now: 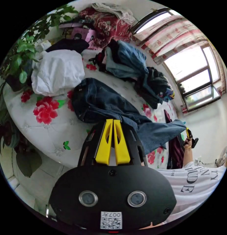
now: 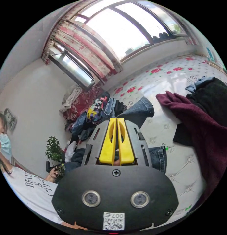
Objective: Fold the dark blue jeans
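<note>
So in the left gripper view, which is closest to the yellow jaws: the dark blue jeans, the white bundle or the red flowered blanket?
1. Dark blue jeans, at the left gripper.
2. White bundle, upper left on the bed.
3. Red flowered blanket, at the far end.

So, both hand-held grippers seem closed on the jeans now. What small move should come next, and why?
Probably draw the right hand-held gripper away from the left hand-held gripper to stretch the dark blue jeans flat on the floral bed. The jaws of both stand together at the denim, and the jeans lie rumpled, one leg lifted, so a fold now would likely be uneven.
</note>
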{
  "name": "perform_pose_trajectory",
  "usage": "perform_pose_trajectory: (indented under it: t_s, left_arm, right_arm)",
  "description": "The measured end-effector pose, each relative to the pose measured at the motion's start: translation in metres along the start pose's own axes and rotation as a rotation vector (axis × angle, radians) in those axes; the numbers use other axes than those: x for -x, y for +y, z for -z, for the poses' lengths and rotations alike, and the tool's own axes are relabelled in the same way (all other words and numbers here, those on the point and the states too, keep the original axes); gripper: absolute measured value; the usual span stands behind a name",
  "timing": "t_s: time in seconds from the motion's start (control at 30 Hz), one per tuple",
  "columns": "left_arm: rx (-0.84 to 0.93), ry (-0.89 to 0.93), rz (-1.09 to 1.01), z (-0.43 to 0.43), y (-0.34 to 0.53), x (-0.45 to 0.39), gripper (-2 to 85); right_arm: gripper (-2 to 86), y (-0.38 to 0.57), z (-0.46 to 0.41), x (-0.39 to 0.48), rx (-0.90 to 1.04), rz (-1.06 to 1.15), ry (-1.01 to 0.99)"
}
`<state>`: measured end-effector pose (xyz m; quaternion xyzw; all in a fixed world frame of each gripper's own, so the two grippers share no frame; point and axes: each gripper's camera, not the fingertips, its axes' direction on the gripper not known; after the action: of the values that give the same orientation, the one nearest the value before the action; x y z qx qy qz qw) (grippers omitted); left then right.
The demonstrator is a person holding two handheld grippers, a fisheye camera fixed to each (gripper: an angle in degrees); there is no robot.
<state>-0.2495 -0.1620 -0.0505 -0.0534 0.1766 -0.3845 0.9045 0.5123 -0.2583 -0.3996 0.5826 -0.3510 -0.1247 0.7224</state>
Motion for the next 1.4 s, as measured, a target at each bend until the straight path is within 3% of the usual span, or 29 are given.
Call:
perform_pose_trajectory:
  t_s: [0.07, 0.2, 0.37, 0.5, 0.6, 0.73, 0.83, 0.97, 1.13, 1.3, 1.4]
  left_arm:
    - [-0.123, 0.008, -0.066, 0.061, -0.007, -0.001, -0.9]
    - [-0.149, -0.041, -0.158, 0.124, -0.012, 0.006, -0.9]
    - [0.262, -0.316, -0.042, 0.067, -0.006, 0.063, -0.9]
    - [0.474, -0.442, 0.019, 0.003, 0.018, 0.094, -0.8]
    - [0.440, -0.495, 0.048, -0.005, 0.025, 0.096, -0.2]
    - [0.287, -0.469, 0.085, 0.021, 0.015, 0.084, 5.0]
    - [0.174, -0.447, 0.059, 0.030, -0.003, 0.063, 6.0]
    - [0.163, -0.327, -0.030, -0.013, -0.045, 0.023, 6.8]
    - [0.269, -0.251, -0.104, -0.094, -0.097, -0.023, 7.2]
    - [0.325, -0.364, -0.247, -0.150, -0.151, -0.073, 6.8]
    - [0.346, -0.414, -0.294, -0.180, -0.182, -0.092, 6.7]
  right_arm:
    - [-0.2, 0.020, 0.056, 0.014, -0.061, 0.028, 0.016]
    - [-0.2, 0.082, 0.113, 0.009, -0.027, -0.011, 0.171]
    - [0.0, 0.203, 0.129, -0.057, 0.211, -0.317, 0.445]
    - [0.4, 0.244, 0.126, -0.085, 0.347, -0.422, 0.477]
    - [2.1, 0.239, 0.133, -0.079, 0.384, -0.417, 0.541]
    - [5.5, 0.200, 0.145, -0.040, 0.266, -0.254, 0.647]
    - [8.3, 0.165, 0.111, -0.020, 0.239, -0.112, 0.552]
    - [10.3, 0.111, 0.009, -0.014, 0.373, -0.040, 0.351]
    - [11.5, 0.057, -0.127, -0.003, 0.535, 0.054, 0.348]
    - [12.9, 0.018, -0.220, -0.014, 0.640, 0.118, 0.399]
    - [13.1, 0.026, -0.275, -0.030, 0.833, 0.164, 0.490]
